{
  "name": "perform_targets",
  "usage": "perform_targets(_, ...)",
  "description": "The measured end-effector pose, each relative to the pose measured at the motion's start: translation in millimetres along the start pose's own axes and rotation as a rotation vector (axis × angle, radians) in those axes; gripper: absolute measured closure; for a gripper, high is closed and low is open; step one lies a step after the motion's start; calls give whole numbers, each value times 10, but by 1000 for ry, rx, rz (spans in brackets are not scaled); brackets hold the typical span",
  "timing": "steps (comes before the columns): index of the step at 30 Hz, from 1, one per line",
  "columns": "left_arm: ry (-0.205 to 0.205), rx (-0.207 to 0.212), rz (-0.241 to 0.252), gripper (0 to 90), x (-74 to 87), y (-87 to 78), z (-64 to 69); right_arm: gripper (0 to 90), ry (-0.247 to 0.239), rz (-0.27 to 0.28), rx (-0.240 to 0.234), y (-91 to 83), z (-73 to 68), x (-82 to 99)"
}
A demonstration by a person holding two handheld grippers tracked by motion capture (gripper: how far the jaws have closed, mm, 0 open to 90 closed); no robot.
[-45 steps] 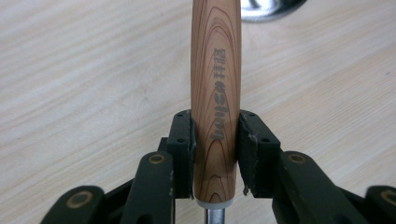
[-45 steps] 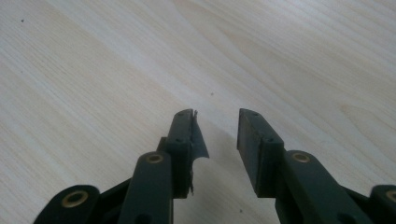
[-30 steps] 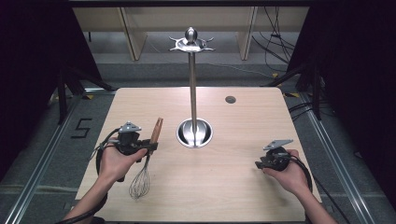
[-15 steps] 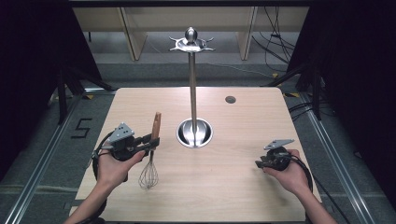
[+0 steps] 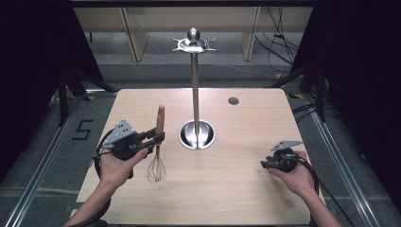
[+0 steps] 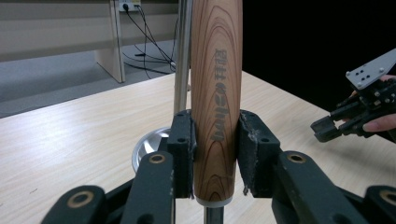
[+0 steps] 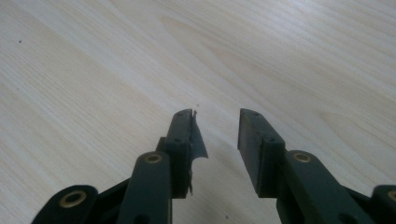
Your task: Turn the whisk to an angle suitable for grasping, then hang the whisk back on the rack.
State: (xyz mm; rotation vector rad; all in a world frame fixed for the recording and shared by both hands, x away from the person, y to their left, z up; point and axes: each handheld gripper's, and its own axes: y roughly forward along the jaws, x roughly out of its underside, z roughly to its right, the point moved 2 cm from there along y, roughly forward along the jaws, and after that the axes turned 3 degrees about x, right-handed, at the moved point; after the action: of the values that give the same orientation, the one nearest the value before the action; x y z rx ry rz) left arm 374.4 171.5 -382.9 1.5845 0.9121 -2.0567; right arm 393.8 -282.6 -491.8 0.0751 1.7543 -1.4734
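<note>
A whisk with a wooden handle (image 5: pixel 160 118) and a wire head (image 5: pixel 155 170) stands nearly upright left of the stand, wires down near the table. My left gripper (image 5: pixel 158 137) is shut on the handle's lower part; in the left gripper view the wooden handle (image 6: pixel 215 93) is clamped between both pads. A tall metal utensil stand (image 5: pixel 195 85) with a hooked crown (image 5: pixel 194 43) and round base (image 5: pixel 196 135) rises at the table's middle. My right gripper (image 5: pixel 265 165) rests low at the right, open with nothing between its jaws (image 7: pixel 215 135).
The light wooden table (image 5: pixel 236 189) has a small dark round hole (image 5: pixel 233 100) at the back right. Black curtains flank both sides, and cables lie on the floor behind. The other hand's gripper (image 6: pixel 327 128) appears at the right of the left gripper view.
My left gripper has lifted and turned the whisk from lying slanted to nearly upright, moving it right toward the stand. The right gripper has stayed put.
</note>
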Motion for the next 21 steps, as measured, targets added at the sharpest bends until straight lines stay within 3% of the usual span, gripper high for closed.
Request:
perform_targets(4, 11, -8, 6, 676, -37, 0, 29, 660, -6, -14, -6, -20, -15, -21)
perform_targets(6, 15, -11, 13, 677, -62, 2, 52, 659, 16, -21, -8, -18, -45, -31)
perform_targets(7, 17, -16, 20, 677, -85, 7, 72, 658, 24, 12, -9, 8, -59, -42)
perform_targets(8, 18, -23, 24, 677, -101, 11, 87, 657, -12, -11, -2, -7, -40, -41)
perform_targets(13, 15, -67, 22, 676, -142, 42, 128, 657, 9, -15, -14, -8, -54, -49)
perform_targets(14, 19, -76, 23, 676, -157, 60, 143, 656, -10, 28, -4, 32, -30, -47)
perform_targets(15, 24, -87, 27, 676, -184, 94, 166, 656, -11, 32, -3, 36, -25, -44)
perform_targets(18, 32, -105, 27, 676, -217, 146, 209, 657, 11, -5, -17, -13, -24, -40)
perform_targets(21, 38, -100, 31, 676, -252, 187, 271, 655, -17, -6, -5, -20, -4, -49)
